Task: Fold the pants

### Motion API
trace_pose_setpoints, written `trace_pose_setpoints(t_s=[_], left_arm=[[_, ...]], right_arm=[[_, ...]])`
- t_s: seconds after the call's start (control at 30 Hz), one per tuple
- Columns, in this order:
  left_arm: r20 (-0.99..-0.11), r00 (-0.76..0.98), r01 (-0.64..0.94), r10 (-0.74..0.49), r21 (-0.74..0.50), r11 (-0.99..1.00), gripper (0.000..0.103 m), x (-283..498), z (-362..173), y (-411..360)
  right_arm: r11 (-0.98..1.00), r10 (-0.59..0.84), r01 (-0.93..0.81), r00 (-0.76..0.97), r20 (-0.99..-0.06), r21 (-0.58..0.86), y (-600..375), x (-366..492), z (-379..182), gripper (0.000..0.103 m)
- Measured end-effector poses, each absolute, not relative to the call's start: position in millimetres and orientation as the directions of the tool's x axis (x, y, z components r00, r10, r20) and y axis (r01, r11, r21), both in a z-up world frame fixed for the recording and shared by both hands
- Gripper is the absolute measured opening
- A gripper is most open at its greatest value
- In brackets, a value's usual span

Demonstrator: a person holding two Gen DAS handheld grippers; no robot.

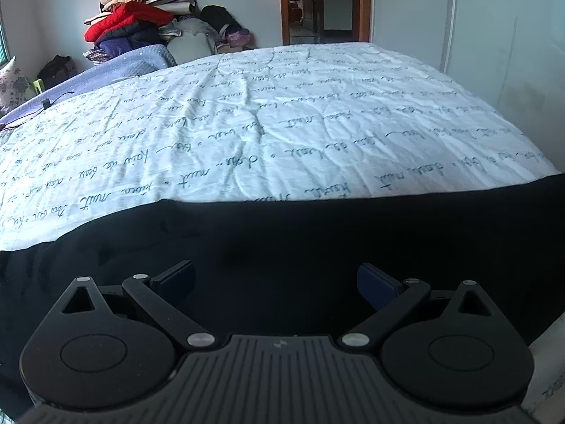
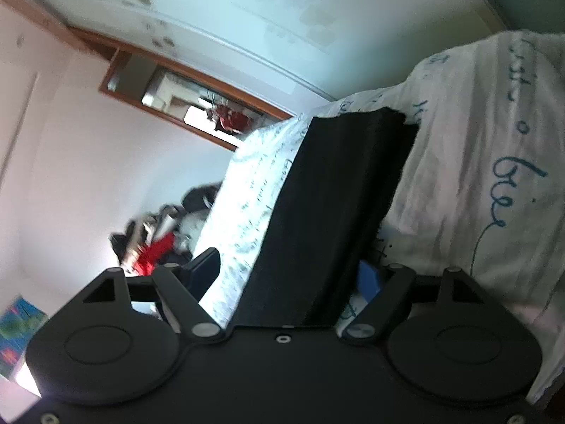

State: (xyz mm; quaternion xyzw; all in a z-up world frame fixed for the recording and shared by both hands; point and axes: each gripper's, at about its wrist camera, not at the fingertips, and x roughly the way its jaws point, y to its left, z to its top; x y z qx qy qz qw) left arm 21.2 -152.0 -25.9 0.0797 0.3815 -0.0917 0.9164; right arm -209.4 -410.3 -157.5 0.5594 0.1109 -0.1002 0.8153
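Left wrist view: black two-finger left gripper (image 1: 275, 277) spread wide over the black fabric pants (image 1: 282, 233) — flat along the near edge of the white script-printed bedsheet (image 1: 282, 123). Right wrist view, tilted sideways: black right gripper (image 2: 289, 275) likewise apart, straddling the pants (image 2: 328, 212) — no pinch visible.

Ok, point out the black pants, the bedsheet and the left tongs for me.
black pants (image 1: 282, 233), left wrist view, flat middle of the fabric.
bedsheet (image 1: 282, 113), left wrist view, bare printed middle.
left tongs (image 1: 275, 277), left wrist view, midway between the tips.
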Motion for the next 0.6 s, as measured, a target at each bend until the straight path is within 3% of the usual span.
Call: trace_pose_setpoints(t_s=[0.37, 0.47, 0.6], left_arm=[[-0.692, 0.705, 0.280, -0.155, 0.071, 0.958, 0.100, 16.1, -13.4, -170.6], [-0.699, 0.696, 0.298, -0.163, 0.074, 0.952, 0.100, 19.3, -14.0, -178.7], [-0.700, 0.690, 0.338, -0.185, 0.086, 0.937, 0.100, 23.2, -10.7, -195.4]], right_arm=[[0.201, -0.031, 0.165, 0.986, -0.162, 0.966, -421.9, -229.8, -168.7, 0.079], [0.275, -0.022, 0.211, 0.977, -0.213, 0.938, -417.0, -221.9, -160.4, 0.079], [0.469, -0.029, 0.366, 0.916, -0.400, 0.804, -394.9, -197.5, -138.3, 0.081]])
